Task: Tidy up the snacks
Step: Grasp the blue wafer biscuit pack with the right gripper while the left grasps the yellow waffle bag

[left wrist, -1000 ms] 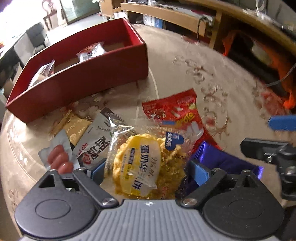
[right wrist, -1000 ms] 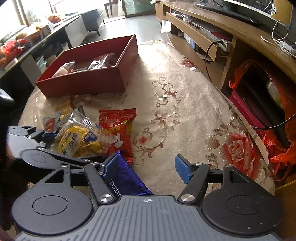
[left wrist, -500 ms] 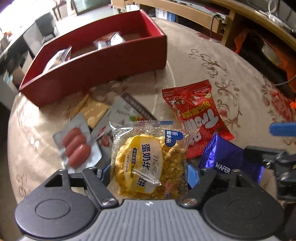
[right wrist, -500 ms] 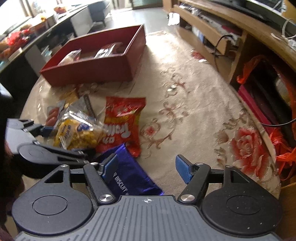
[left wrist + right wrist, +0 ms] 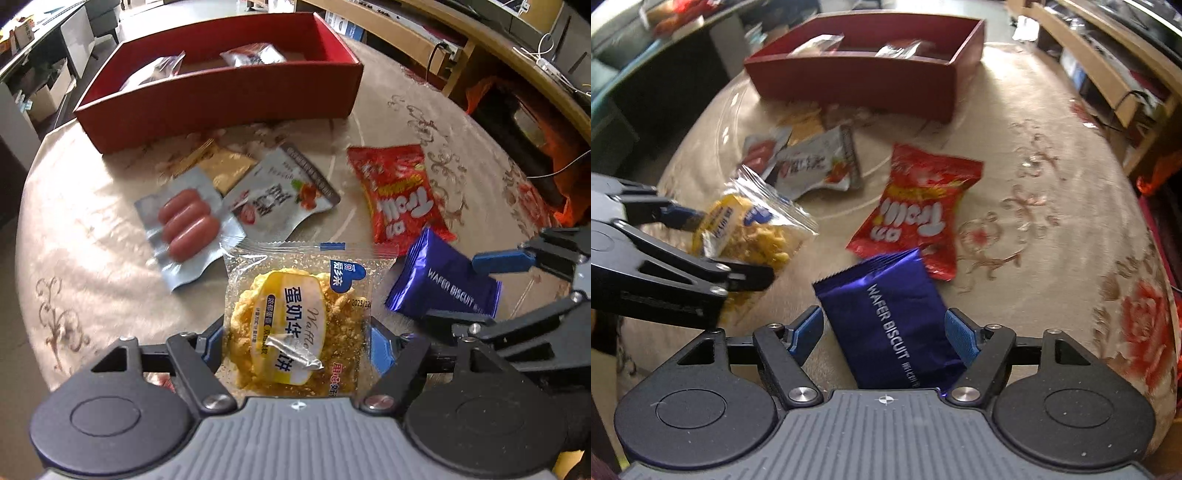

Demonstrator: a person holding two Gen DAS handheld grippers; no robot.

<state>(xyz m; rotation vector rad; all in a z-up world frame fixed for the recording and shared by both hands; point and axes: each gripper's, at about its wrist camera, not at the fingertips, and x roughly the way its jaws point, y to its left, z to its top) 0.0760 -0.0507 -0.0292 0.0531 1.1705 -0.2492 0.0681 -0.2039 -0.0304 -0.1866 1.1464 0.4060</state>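
My left gripper (image 5: 297, 341) is shut on a clear yellow waffle packet (image 5: 295, 317) and holds it above the table; the packet also shows in the right wrist view (image 5: 753, 229). My right gripper (image 5: 886, 334) is open around a blue wafer biscuit packet (image 5: 890, 325), which lies on the table and also shows in the left wrist view (image 5: 439, 284). A red box (image 5: 221, 96) with two packets inside stands at the far side. A red Trolli bag (image 5: 399, 195), a grey packet (image 5: 280, 192), a sausage pack (image 5: 188, 221) and a gold packet (image 5: 225, 170) lie between.
The round table has a beige flowered cloth (image 5: 1052, 221). Low wooden shelves (image 5: 424, 33) stand beyond it on the right. A dark cabinet (image 5: 22, 110) stands at the left.
My left gripper has lifted and drawn back with the waffle packet, uncovering the sausage pack and grey packet. My right gripper has moved forward and left so that its fingers straddle the blue wafer packet.
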